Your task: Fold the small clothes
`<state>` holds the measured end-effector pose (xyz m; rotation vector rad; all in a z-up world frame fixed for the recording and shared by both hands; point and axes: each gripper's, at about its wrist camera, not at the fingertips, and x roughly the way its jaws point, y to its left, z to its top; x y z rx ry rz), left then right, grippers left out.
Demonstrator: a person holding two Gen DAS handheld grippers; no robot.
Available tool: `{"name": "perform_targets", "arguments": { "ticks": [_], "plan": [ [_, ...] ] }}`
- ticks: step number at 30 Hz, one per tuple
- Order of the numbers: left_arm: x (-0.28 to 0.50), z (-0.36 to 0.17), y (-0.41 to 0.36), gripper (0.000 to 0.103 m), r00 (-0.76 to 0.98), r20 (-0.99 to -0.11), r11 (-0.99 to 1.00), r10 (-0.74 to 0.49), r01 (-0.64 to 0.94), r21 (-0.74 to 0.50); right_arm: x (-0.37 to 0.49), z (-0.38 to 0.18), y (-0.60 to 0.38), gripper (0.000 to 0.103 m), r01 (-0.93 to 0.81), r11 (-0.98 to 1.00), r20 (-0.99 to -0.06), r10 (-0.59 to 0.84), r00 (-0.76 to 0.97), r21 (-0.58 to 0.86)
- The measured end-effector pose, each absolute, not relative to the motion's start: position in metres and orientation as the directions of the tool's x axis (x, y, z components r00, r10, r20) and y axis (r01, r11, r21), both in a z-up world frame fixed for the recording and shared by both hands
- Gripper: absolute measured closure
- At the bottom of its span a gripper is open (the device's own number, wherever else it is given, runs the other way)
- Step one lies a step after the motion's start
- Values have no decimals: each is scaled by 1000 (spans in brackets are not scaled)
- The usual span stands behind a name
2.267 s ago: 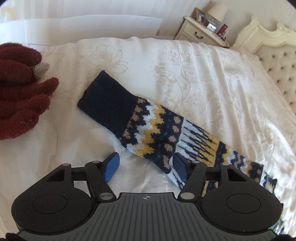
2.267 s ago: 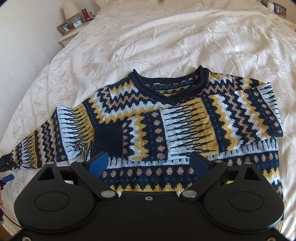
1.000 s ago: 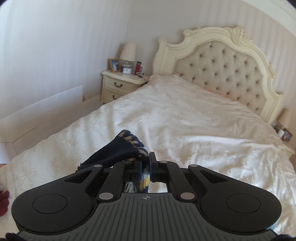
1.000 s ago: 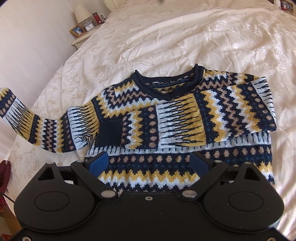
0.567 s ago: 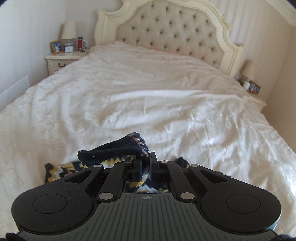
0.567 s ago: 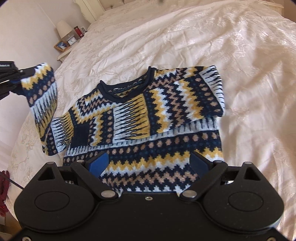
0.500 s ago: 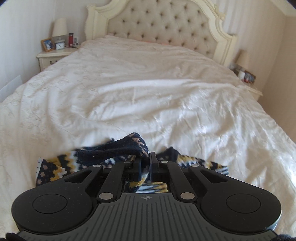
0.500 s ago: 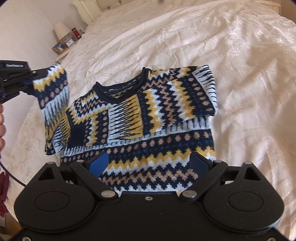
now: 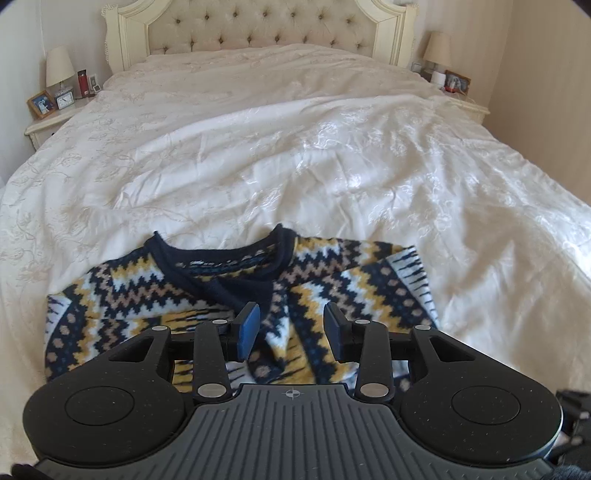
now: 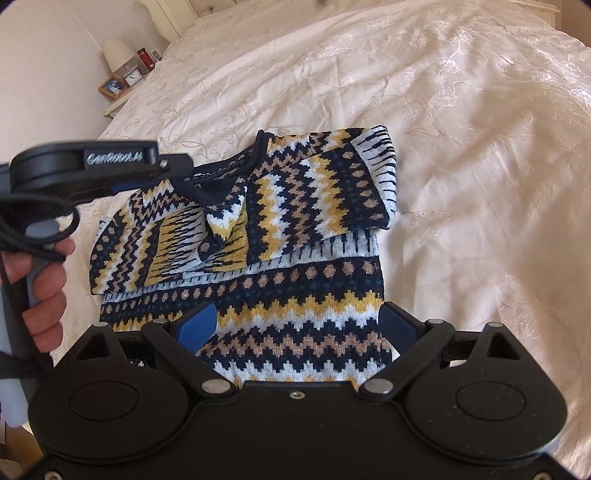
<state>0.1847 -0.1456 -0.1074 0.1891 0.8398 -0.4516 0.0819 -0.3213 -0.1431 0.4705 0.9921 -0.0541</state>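
Two views show one patterned sweater (image 9: 332,291) that lies flat on a white bedspread (image 9: 295,147), near the foot of the bed.

From the left wrist view, the left gripper (image 9: 291,328) hovers just above the chest of the sweater; its blue pads (image 9: 248,326) stand apart and nothing is between them, so it is released; under them a sleeve (image 9: 280,332) lies folded across the front, with its dark cuff just below the navy neckline (image 9: 221,254); the knit has zigzag bands in navy, yellow, white and tan; behind the bed there is a tufted cream headboard (image 9: 258,29); a nightstand (image 9: 44,125) with a lamp (image 9: 59,70), a small clock and a photo frame stands at the left side, and another lamp (image 9: 437,48) at the right side.

From the right wrist view, the right gripper (image 10: 297,325) is over the lower hem of the sweater (image 10: 295,295); its fingers (image 10: 195,323) are spread wide and hold nothing (whether they touch the knit, I cannot tell); both sleeves are folded in over the chest, and the sleeve (image 10: 221,221) from the left side ends in a loose pointed fold; the left gripper (image 10: 155,173) reaches in from the left above the collar; a hand (image 10: 44,280) holds its grey handle, with a black cable looping beside it.
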Motion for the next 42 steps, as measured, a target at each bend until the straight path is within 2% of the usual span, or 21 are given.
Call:
{"name": "perform_targets", "arguments": {
  "ticks": [4,9,14,21,24,26,28,35,39,41,42],
  "plan": [
    [186,-124,-97,65,564,-797,915,-216,401,35,100,-145,-313,8,255,904,-817,153,555,343],
    [210,-148,-31,65,514,-851,968,-104,251,33,134,-140,-288,8,209,933,-812,129,569,294],
    [239,-161,14,65,480,-874,990,-75,140,-8,175,-141,-252,9,134,964,-805,111,582,230],
    [274,-173,26,65,485,-873,988,-54,150,23,226,-157,-214,10,89,987,-828,64,557,136],
    [285,-180,32,65,471,-881,991,-45,134,21,244,-171,-206,22,74,994,-853,30,520,80],
    [290,-184,37,65,461,-886,993,-46,118,10,252,-180,-207,45,74,996,-868,3,497,45],
    [292,-184,41,65,459,-887,994,-50,106,-1,255,-185,-218,57,119,993,-883,-52,466,5],
    [295,-180,53,65,472,-879,997,-65,60,-42,222,-184,-292,54,385,919,-895,-96,436,89],
    [292,-176,57,65,477,-877,998,-60,35,-49,205,-180,-314,46,393,902,-871,-42,489,177],
    [290,-174,60,65,480,-876,998,-55,24,-50,205,-181,-320,34,384,899,-867,-12,499,209],
    [288,-172,61,65,481,-875,999,-54,20,-51,205,-182,-322,34,376,900,-862,-1,506,220]
  ]
}}
